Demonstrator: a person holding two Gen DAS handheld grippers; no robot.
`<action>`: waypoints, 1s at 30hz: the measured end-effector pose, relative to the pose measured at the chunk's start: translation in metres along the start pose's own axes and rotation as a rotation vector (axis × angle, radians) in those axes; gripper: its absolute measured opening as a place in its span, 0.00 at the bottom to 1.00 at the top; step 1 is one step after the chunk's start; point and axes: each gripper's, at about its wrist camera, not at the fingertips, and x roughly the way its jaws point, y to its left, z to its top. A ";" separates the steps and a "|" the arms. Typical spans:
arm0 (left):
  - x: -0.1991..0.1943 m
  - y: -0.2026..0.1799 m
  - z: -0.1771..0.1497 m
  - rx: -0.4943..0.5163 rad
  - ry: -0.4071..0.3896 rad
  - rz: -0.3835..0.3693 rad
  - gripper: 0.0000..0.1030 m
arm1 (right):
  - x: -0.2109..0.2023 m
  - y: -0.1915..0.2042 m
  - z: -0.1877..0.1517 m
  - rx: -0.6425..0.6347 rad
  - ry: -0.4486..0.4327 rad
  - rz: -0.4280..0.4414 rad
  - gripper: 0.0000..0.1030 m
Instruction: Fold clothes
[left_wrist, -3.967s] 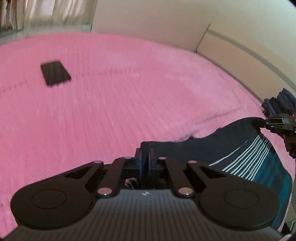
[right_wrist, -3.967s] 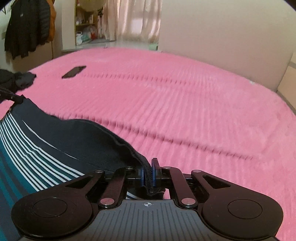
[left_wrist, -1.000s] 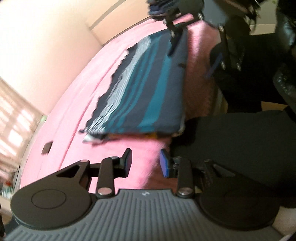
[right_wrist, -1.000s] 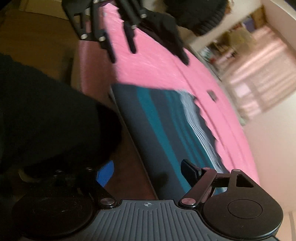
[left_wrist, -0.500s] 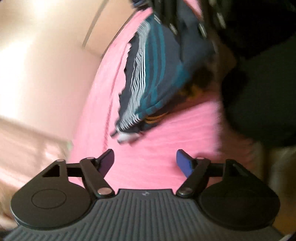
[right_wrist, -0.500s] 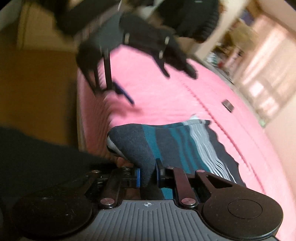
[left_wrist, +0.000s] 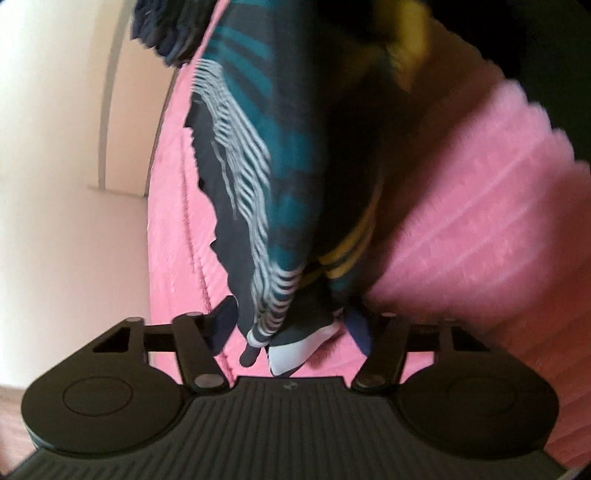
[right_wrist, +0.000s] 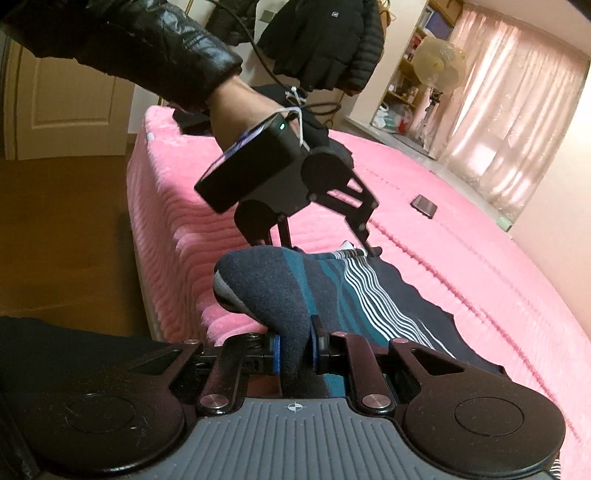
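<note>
A folded navy garment (right_wrist: 354, 291) with teal bands and thin white stripes lies on the pink bed cover (right_wrist: 461, 258), near its front edge. My right gripper (right_wrist: 295, 354) is shut on a raised fold at the garment's near end. At the far end, a hand holds my left gripper (right_wrist: 328, 249) tilted down over the corner. In the left wrist view that corner of the garment (left_wrist: 280, 229), with a white tag, sits loosely between the fingers of the left gripper (left_wrist: 291, 328). Its jaws are closing and the pads stand clear of the cloth.
A dark phone (right_wrist: 424, 206) lies further back on the bed. Black jackets (right_wrist: 325, 40) hang behind, beside a fan (right_wrist: 437, 66) and curtains. A wooden floor (right_wrist: 62, 229) runs along the bed's left side. A pile of dark clothes (left_wrist: 166, 33) sits beyond the garment.
The left gripper rolled, swung in to the garment's corner and spread its jaws around it. The right gripper shut on the near fold and raised it a little.
</note>
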 end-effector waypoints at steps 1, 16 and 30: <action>0.001 -0.001 -0.001 0.014 0.000 0.002 0.55 | -0.003 0.001 -0.001 0.005 -0.004 0.001 0.13; 0.007 0.014 -0.014 -0.048 -0.002 -0.006 0.53 | -0.040 -0.027 0.004 0.150 -0.099 -0.048 0.13; -0.004 0.160 0.028 -0.279 -0.002 0.057 0.19 | -0.104 -0.047 -0.039 0.457 -0.266 -0.173 0.12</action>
